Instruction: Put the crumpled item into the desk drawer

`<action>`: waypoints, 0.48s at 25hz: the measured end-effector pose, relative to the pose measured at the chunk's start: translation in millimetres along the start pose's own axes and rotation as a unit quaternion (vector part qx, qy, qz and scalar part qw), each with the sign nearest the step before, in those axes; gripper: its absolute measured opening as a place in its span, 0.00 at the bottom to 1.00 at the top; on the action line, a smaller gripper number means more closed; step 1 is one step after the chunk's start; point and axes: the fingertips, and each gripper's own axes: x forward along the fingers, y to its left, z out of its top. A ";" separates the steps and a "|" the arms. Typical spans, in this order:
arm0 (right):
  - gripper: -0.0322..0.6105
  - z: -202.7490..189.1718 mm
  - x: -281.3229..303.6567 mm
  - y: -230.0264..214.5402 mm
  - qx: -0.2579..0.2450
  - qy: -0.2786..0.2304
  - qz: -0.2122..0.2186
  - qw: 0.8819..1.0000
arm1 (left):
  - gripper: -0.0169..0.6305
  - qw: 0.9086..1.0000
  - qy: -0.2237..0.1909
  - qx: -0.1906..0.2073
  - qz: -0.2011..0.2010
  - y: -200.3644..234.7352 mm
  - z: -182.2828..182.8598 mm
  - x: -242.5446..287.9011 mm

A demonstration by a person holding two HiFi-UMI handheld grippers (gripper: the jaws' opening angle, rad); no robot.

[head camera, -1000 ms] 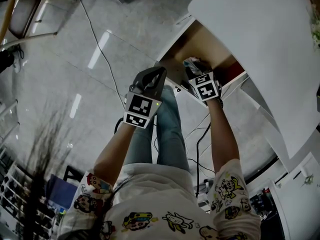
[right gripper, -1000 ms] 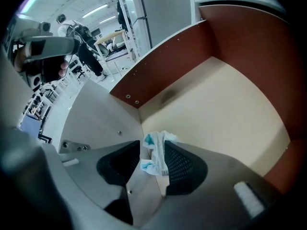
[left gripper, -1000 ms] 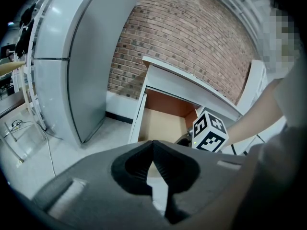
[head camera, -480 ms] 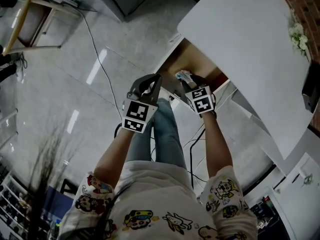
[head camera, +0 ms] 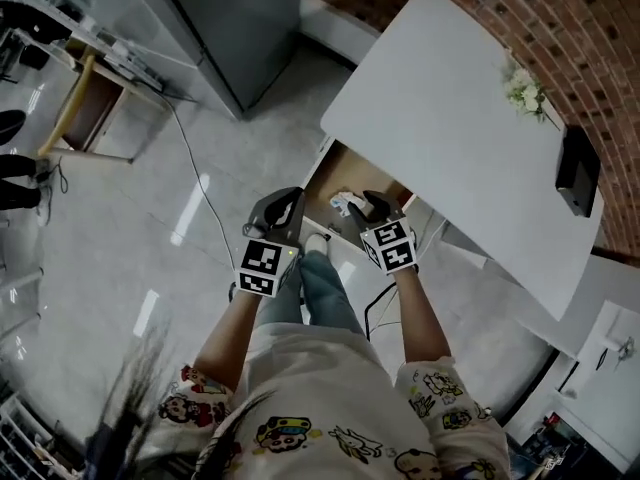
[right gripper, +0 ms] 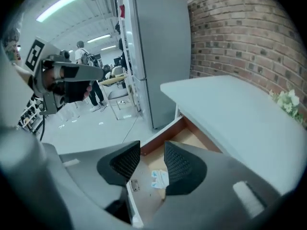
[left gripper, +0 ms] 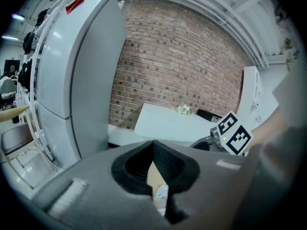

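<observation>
Below the white desk (head camera: 450,138) by the brick wall (head camera: 610,58), the crumpled item (right gripper: 159,178) lies in the open drawer (right gripper: 192,140), with the right gripper (right gripper: 152,159) spread empty above it and the left gripper (left gripper: 153,147) closed on nothing, so placing looks done and pushing the drawer shut likely comes next.

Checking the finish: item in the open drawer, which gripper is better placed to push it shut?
Probably the right gripper: it hangs over the front of the drawer, jaws open. The left gripper is off to the side.
</observation>
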 end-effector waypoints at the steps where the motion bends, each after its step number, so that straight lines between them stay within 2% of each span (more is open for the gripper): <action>1: 0.30 8.6 -12.0 4.1 -0.003 -0.009 0.001 1.000 | 0.02 1.000 -0.006 0.003 -0.003 -3.3 10.0 -5.3; 7: 0.28 72.7 -94.0 20.8 -0.015 -0.092 -0.012 0.996 | 0.02 0.998 -0.048 0.022 -0.025 -31.5 72.0 -43.9; 12: 0.25 123.0 -172.8 19.5 -0.017 -0.180 -0.039 0.983 | 0.02 0.995 -0.074 0.049 -0.052 -65.4 115.2 -72.0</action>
